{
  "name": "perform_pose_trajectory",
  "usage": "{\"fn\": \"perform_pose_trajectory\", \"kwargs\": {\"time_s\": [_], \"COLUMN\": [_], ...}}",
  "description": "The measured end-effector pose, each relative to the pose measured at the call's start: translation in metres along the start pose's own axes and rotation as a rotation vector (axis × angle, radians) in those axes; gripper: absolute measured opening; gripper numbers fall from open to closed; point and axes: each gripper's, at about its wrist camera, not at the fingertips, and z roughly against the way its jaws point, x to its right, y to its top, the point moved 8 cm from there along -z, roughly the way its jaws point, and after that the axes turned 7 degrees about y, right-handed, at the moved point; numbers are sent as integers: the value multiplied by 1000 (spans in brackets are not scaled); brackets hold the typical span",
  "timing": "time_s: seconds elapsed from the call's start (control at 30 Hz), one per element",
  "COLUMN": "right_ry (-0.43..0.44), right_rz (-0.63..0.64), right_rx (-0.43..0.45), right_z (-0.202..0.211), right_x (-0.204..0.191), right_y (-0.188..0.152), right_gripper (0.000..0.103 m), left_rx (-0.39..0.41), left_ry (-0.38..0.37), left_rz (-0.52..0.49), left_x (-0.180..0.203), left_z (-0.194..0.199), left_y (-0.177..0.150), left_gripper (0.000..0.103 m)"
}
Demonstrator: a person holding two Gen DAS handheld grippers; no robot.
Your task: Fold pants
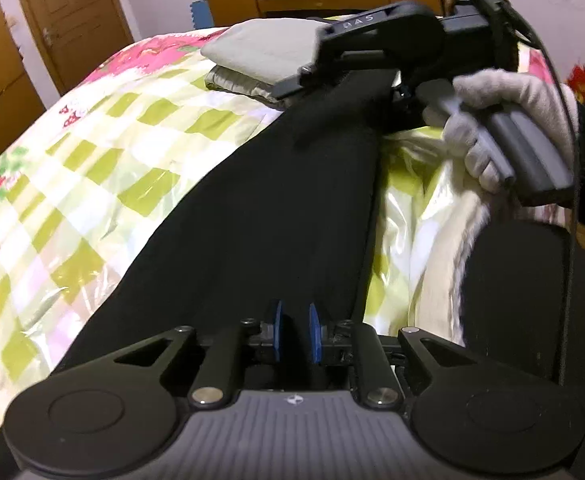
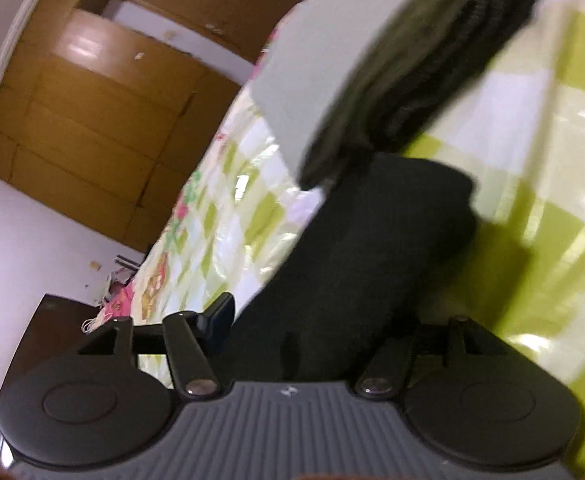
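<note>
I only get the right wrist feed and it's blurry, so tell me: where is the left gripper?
Observer: The left gripper is over the near end of the pants, pads slightly apart. I cannot tell if cloth is between them.
Operator: How does my right gripper look from outside?
Observer: A gloved hand holds the right gripper at the pants' far end.
Operator: How do the pants lie?
Observer: As one long strip on the quilt, running from one gripper to the other.
</note>
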Motion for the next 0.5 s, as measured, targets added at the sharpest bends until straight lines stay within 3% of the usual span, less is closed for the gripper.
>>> {"fn": "perform_pose_trajectory", "kwargs": {"time_s": [0.07,0.1,0.13,0.23,0.3,0.37,0.43,0.5], "right_ry": [76,122,179,274,297,242,159,146], "right_rz": [-55,-124,-198,-228,-203,-186,-217,-200], "right_rx": [-8,4,16,61,110,162,163,157], "right_z": [-7,-6,-3,17,33,42,43,47], "right_x": [-2,0,1,-15,-24,-15,4,1], "right_y": [4,8,12,22,30,39,42,41], "right_gripper": [55,23,8,8,8,8,9,9], "left_rx": [15,24,31,79,81,94,110,99], "left_ry": [-20,-46,-63,-58,-95,-94,-37,31], "left_rz": [29,50,64,24,61,81,90,139], "left_x": [2,5,9,26,29,22,5,-23], "left_z": [0,0,-1,-9,-13,-3,15,31], "left_y": [7,11,15,25,28,26,18,1], "left_gripper": [29,29,29,29,30,32,33,35]}}
